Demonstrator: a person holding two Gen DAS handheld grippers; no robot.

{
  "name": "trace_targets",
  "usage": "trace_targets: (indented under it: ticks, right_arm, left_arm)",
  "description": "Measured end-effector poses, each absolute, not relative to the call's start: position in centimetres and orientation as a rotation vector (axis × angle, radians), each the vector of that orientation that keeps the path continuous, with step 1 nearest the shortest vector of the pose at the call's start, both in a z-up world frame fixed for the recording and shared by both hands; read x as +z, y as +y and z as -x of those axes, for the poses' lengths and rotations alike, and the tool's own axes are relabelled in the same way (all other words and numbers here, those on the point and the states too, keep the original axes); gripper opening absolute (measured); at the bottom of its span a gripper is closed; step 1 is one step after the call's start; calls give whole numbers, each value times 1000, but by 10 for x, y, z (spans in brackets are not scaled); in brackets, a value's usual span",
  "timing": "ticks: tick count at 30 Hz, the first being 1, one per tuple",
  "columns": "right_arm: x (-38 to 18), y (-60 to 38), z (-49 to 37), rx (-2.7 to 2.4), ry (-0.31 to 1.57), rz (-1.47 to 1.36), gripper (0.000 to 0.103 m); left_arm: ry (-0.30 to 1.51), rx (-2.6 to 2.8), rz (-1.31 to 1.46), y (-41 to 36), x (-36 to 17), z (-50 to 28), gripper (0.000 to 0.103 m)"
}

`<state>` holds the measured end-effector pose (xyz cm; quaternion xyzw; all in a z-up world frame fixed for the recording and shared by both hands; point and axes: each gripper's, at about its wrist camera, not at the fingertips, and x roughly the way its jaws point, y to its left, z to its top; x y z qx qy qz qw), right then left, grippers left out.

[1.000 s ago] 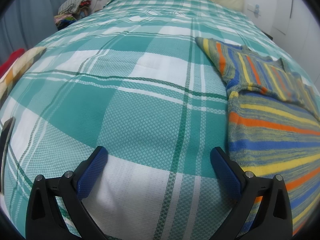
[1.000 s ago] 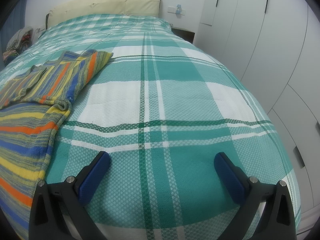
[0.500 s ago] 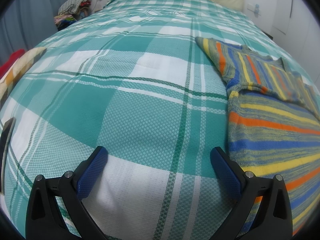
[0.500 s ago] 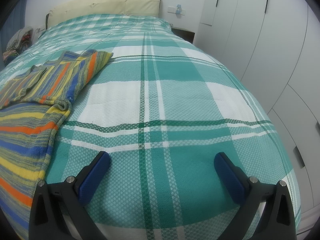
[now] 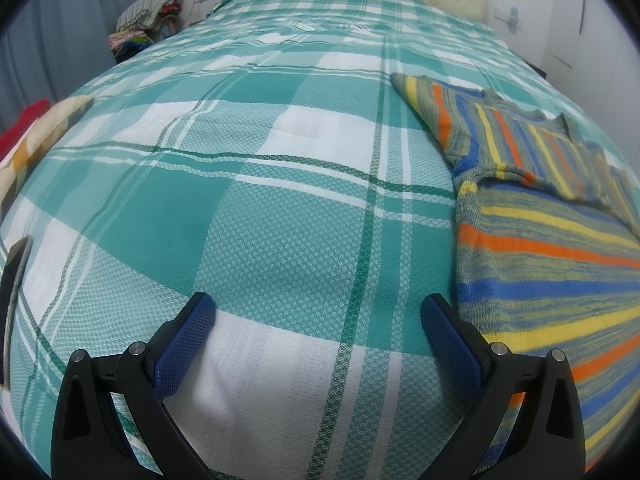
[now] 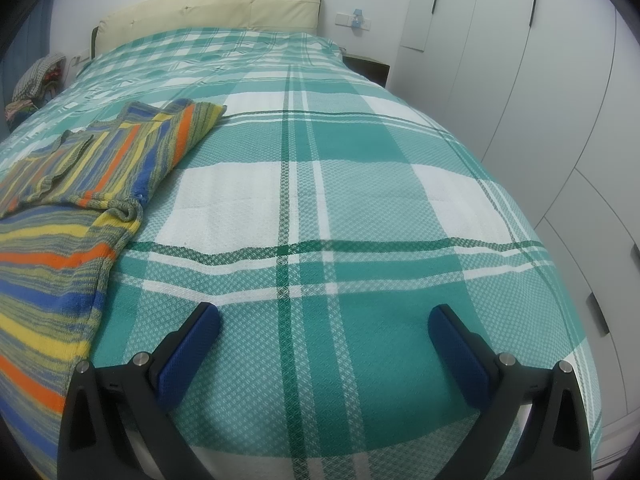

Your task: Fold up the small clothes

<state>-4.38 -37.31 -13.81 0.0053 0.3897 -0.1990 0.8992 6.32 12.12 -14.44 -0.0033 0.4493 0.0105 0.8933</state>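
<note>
A small striped knit sweater in grey-green, blue, yellow and orange lies flat on the teal plaid bed cover, one sleeve spread outward. It fills the right of the left wrist view and the left of the right wrist view. My left gripper is open and empty over bare cover, its right finger just beside the sweater's left edge. My right gripper is open and empty over bare cover, to the right of the sweater's edge.
A cream headboard stands at the far end. A heap of clothes sits beyond the bed's far left corner. White wardrobe doors run along the right. A dark flat object and a cream patterned cloth lie at the left edge.
</note>
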Motion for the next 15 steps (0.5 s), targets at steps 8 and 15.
trace_targets:
  ticks: [8,15]
  right_arm:
    - [-138,-373,44,-411,807,-11,102]
    - [-138,-373,44,-411,807,-11,103]
  left_arm:
    - [933,25,-1,119,-144,-63,103]
    - [934,28,-5,119,-145,-64,103]
